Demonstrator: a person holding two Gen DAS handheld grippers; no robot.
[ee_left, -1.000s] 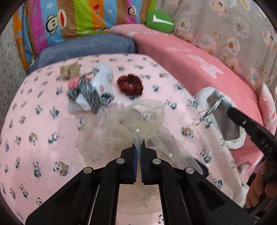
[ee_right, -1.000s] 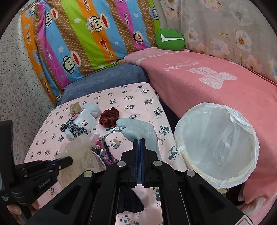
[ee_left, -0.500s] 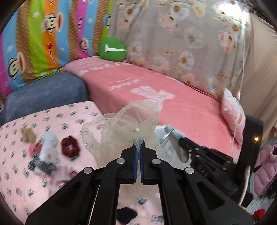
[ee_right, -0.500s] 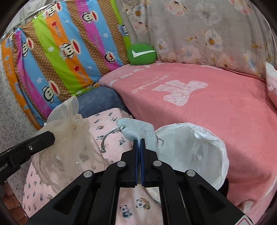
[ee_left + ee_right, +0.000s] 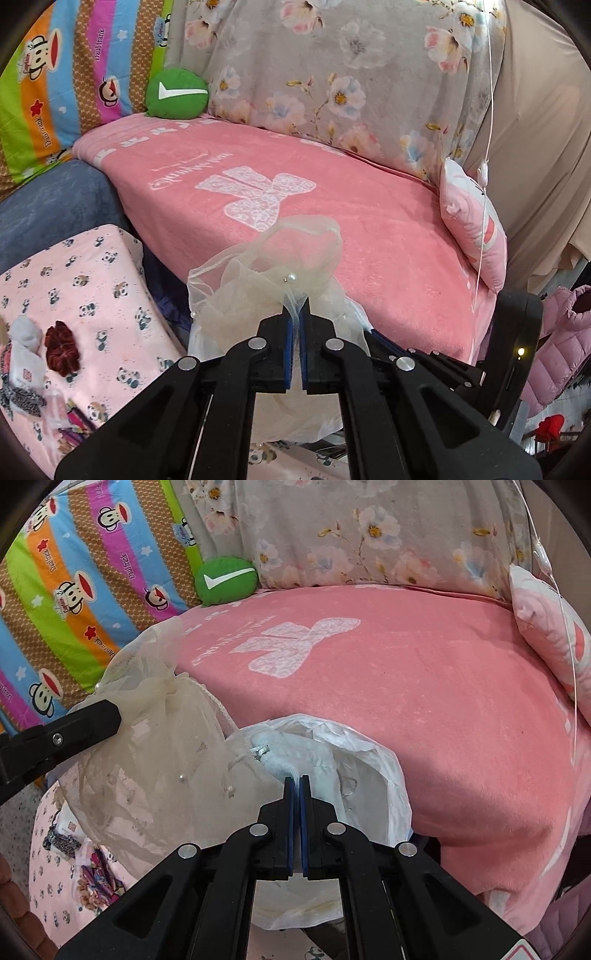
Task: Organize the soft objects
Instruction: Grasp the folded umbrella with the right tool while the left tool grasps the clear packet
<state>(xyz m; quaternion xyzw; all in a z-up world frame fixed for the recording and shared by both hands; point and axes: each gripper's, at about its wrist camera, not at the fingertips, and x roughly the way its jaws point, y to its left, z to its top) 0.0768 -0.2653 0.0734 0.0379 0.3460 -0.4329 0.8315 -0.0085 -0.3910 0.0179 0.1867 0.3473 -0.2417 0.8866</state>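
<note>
Your left gripper is clamped on a cream tulle piece, pinching a thin fold of it between the blue pads. The tulle is sheer and gauzy, bunched into loose loops with a bound edge, and small pearl beads are scattered over it; you can see the pink blanket through its upper loop. From the right wrist view the same tulle hangs in a wide, crumpled veil from the left gripper's black finger, just beside the white bag-lined bin on its left side.

Your right gripper is clenched on a pale blue soft item. It looks like plush or knit fabric, rounded and slightly lumpy, with a silvery cord or loop at its upper left. It sits over the bin's mouth, inside the ring of crinkled white liner.

Left of the bin, on the panda-print sheet, lie a dark red scrunchie and a white folded item.
</note>
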